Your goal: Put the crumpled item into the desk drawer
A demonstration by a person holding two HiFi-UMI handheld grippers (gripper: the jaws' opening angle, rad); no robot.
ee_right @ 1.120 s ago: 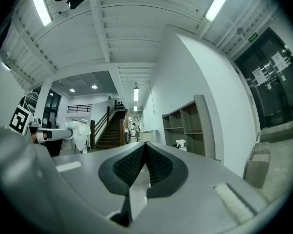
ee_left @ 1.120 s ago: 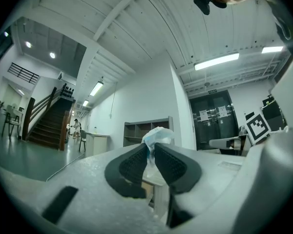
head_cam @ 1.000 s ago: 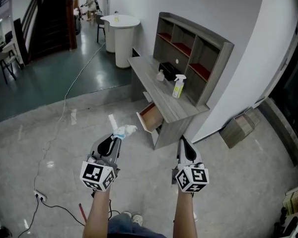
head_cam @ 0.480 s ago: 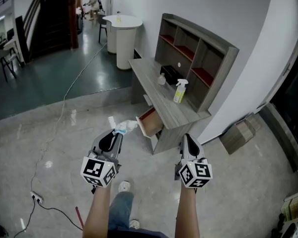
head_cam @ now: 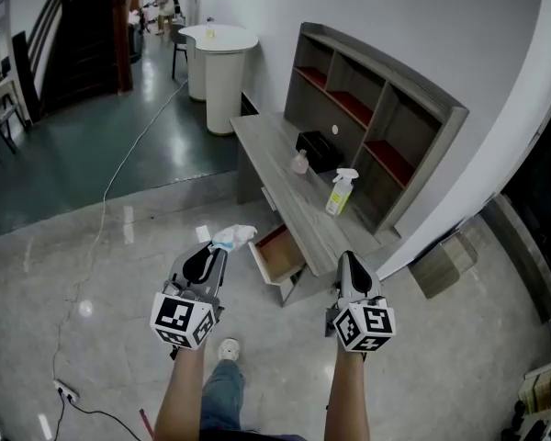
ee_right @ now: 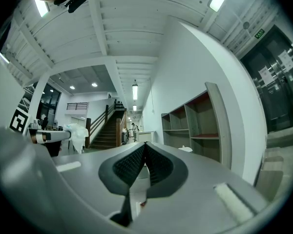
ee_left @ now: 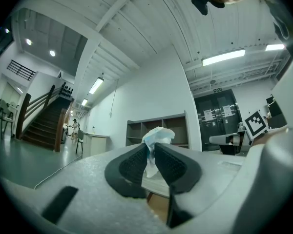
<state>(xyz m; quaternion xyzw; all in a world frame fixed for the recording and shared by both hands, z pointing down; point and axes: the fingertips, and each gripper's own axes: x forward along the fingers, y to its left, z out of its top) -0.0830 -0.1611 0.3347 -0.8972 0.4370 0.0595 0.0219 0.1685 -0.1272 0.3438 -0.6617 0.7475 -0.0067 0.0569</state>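
Polished stone floor (head_cam: 147, 246) seen below; grey table (head_cam: 271, 159) set against white wall, drawer (head_cam: 277, 255) pulled open. Left gripper (head_cam: 218, 251) held near drawer, to its left; fingers (ee_left: 134, 168) clamped on crumpled item (head_cam: 233, 237), white-blue wad projecting past tips. Right gripper (head_cam: 347, 258) held at table's near end, fingers (ee_right: 132, 165) pressed together, nothing between. Spray bottle (head_cam: 339, 192) upright on table.
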